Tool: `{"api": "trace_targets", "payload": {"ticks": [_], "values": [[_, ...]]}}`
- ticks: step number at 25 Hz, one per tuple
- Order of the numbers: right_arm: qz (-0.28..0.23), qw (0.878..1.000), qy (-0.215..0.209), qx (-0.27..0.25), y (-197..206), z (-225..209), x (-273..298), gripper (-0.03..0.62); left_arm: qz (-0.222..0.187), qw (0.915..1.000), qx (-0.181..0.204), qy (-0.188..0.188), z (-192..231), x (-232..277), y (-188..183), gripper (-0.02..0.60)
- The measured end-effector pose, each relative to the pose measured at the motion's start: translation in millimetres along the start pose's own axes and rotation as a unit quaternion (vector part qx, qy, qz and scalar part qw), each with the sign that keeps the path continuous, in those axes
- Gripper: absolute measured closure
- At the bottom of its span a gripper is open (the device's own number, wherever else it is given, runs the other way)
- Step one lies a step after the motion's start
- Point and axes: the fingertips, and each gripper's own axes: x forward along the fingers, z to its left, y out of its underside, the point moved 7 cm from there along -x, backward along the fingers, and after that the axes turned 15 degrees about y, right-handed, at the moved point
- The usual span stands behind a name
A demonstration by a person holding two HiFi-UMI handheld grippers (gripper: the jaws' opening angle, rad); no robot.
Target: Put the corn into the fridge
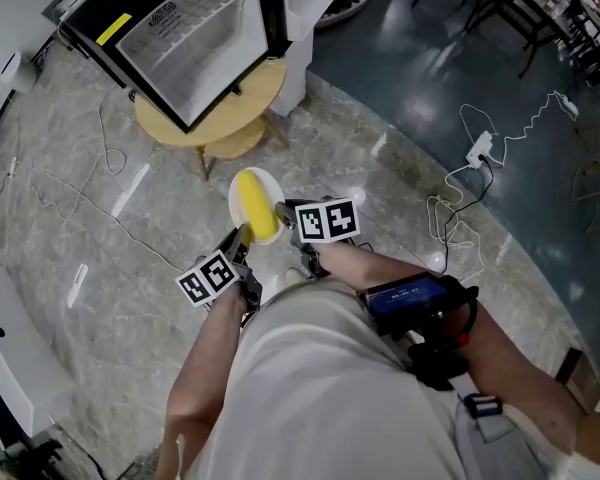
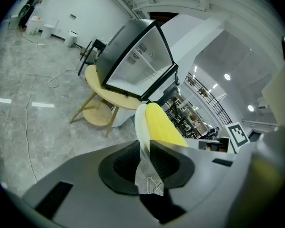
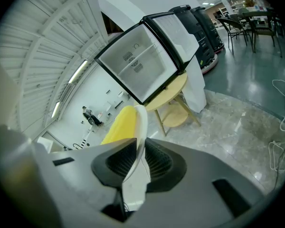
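Both grippers are clamped on one plate. The left gripper has its jaws shut tight on the thin rim of the round white plate, and the right gripper pinches the opposite rim the same way. The yellow corn cob lies on the plate just past both sets of fingertips, between them.

Step, as I read it: carry phase. The corn is lifted on the plate and held above the floor, not yet at the fridge.

Ahead of the fingertips is open grey marble floor, with a thin cable lying off the left fingers' side. A white power strip with a looped cord is well off the right fingers' side.

Further ahead stands the small black fridge with a white interior and wire shelf, on a round pale wooden table. I cannot tell whether its front is open or glass.

The next move calls for walking forward with the plate level, both grips even so the cob does not roll. Watch the table rim and the black fridge frame on entry.
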Motion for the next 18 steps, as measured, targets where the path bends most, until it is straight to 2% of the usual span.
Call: {"api": "trace_targets", "payload": {"ticks": [18], "values": [[0.002, 1.000, -0.005, 0.010, 5.9, -7.6, -2.4, 0.537, 0.003, 0.9999, 0.007, -0.007, -4.5, 2.1, 6.6, 0.512]]}}
